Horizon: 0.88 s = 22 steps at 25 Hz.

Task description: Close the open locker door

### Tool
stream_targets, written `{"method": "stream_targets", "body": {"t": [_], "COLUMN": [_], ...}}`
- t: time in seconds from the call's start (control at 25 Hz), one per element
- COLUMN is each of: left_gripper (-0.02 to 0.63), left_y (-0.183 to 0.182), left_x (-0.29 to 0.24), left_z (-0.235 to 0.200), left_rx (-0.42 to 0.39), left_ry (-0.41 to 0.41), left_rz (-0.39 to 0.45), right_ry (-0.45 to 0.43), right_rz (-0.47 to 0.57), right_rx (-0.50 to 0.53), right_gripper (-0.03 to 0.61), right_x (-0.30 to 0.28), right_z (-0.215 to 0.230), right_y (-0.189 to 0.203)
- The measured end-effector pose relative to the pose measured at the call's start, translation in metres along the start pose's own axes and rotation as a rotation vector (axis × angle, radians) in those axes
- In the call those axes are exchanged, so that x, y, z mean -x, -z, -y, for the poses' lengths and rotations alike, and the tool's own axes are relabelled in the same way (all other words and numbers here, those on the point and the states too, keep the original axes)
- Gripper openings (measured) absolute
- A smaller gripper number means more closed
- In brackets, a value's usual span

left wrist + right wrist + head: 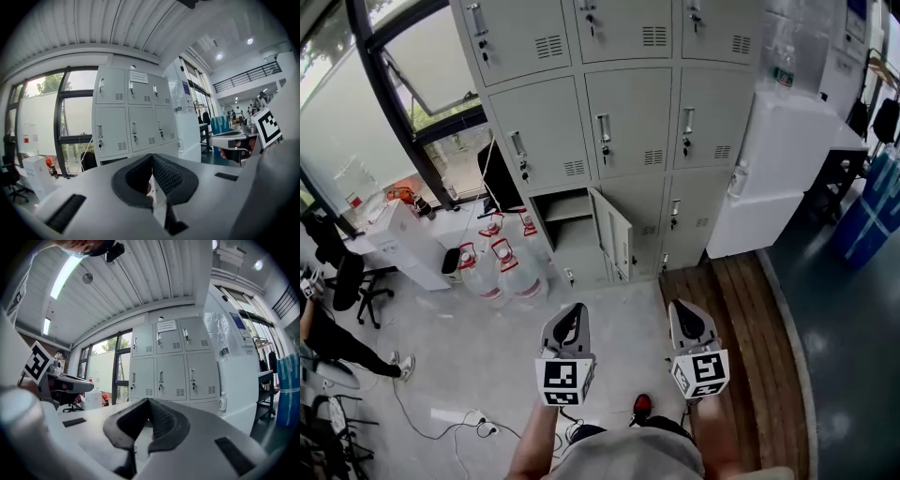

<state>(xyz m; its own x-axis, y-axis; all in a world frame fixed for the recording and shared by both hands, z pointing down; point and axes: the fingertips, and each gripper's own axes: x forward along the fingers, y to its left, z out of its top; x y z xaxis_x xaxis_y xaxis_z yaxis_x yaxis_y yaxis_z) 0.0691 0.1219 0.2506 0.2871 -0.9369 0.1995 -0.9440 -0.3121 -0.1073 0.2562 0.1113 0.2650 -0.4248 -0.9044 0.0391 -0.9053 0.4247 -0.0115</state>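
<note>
Here, in the head view, the bank of pale grey metal lockers [619, 103] fills the upper centre of the frame. Its open grey locker door [613, 232] is in the bottom row, just right of the exposed compartment with a shelf [567, 230]. The door stands upright, its long axis running up and down the locker face. It is swung out so its free edge points toward the lower part of the frame. Clear water jugs with red caps [508, 272] stand on the floor to the left of it. The left gripper [570, 319] and right gripper [692, 321] sit side by side in the lower centre, well apart from the door. Both point up the frame toward the lockers and touch nothing.

In the left gripper view, the left gripper [151, 157] has its dark ribbed pads [166, 176] pressed together at the tips, with nothing between them. The lockers [133, 117] rise behind it, mid-frame, and the gripper body hides most of the bottom row.

In the right gripper view, the right gripper [149, 402] is likewise clenched and empty. The lockers [173, 366] stand straight ahead at centre, their lowest row behind the jaws.
</note>
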Motion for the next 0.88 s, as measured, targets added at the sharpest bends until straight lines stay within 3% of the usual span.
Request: {"method": "stream_targets", "body": {"t": [0.48, 0.88], "left_gripper": [0.023, 0.023], "left_y": [-0.003, 0.012], "left_x": [-0.075, -0.169], "left_z": [-0.032, -0.089], "left_rx": [-0.008, 0.003], "left_ry": [-0.085, -0.007], "left_rz": [-0.023, -0.028], "right_ry": [-0.110, -0.047], "right_rz": [-0.021, -0.047], "right_rx": [-0.020, -0.010], "right_gripper": [0.014, 0.014], "right_x": [-0.097, -0.187], "right_z": [0.022, 0.033], "right_y": [0.015, 0.038]}}
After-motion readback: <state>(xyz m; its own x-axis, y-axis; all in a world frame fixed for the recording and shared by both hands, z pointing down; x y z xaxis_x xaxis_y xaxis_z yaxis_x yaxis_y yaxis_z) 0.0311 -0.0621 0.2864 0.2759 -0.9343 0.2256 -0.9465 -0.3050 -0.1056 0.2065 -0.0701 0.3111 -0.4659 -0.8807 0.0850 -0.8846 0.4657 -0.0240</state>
